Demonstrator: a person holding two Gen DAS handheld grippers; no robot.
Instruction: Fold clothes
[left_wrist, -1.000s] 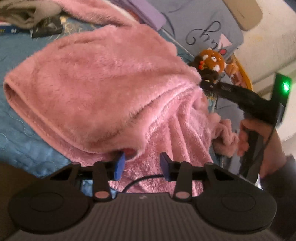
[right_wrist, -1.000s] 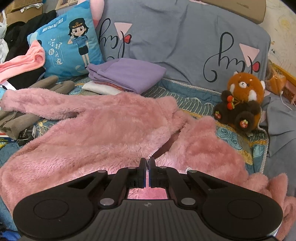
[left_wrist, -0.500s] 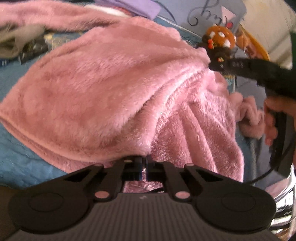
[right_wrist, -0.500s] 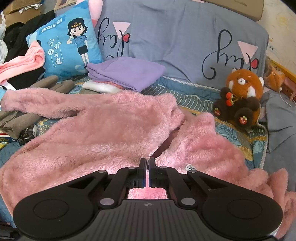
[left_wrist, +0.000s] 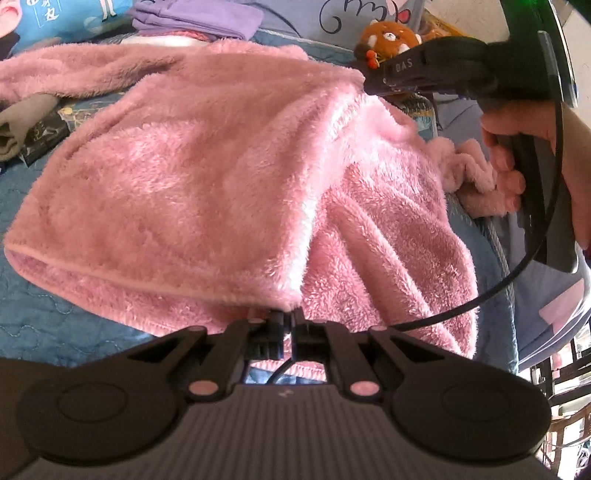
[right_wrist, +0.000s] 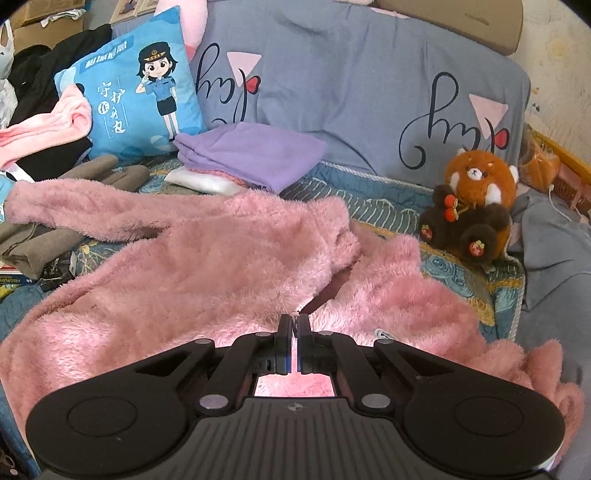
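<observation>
both tools low, level, clamped on pink fleece (left_wrist: 207, 177)

We see a fluffy pink garment (right_wrist: 207, 280) lying on a blue quilt (left_wrist: 55, 325) stitched with wavy lines. Behind it sit folded lilac clothes (right_wrist: 255, 151), a bright blue cushion (right_wrist: 136, 88) printed with a cartoon officer, and a grey pillow (right_wrist: 354, 88) bearing black script and pink triangles. We also note an orange, white and dark brown plush toy (right_wrist: 476, 199).
</observation>
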